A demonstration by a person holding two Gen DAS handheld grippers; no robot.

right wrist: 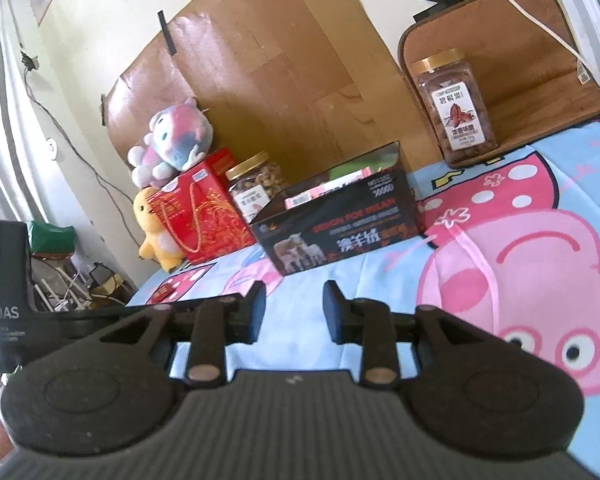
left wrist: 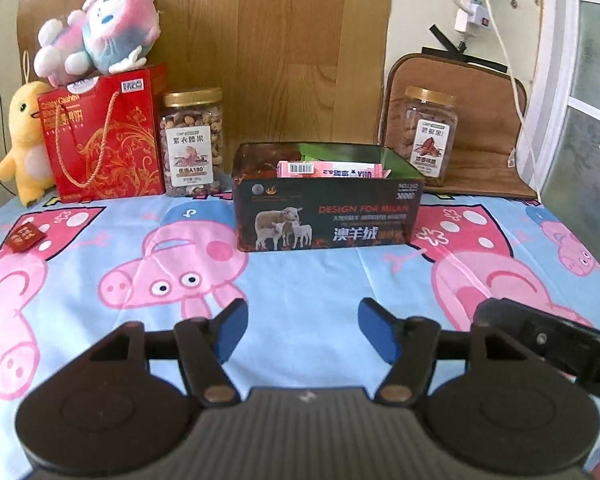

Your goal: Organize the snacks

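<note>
A dark open box (left wrist: 328,216) printed with sheep stands mid-table and holds a pink snack packet (left wrist: 328,169) and something green. It also shows in the right wrist view (right wrist: 340,228). A small red snack packet (left wrist: 25,237) lies on the cloth at the left, also seen in the right wrist view (right wrist: 167,292). A nut jar (left wrist: 192,142) stands left of the box and a second jar (left wrist: 430,136) right of it. My left gripper (left wrist: 302,330) is open and empty, low over the cloth before the box. My right gripper (right wrist: 294,312) is open and empty.
A red gift bag (left wrist: 100,140), a yellow plush (left wrist: 24,144) and a pink-blue plush (left wrist: 100,32) stand at the back left. A brown cushion (left wrist: 488,132) leans behind the right jar. A wooden board backs the table. The right gripper's body (left wrist: 552,344) juts in at the left view's right.
</note>
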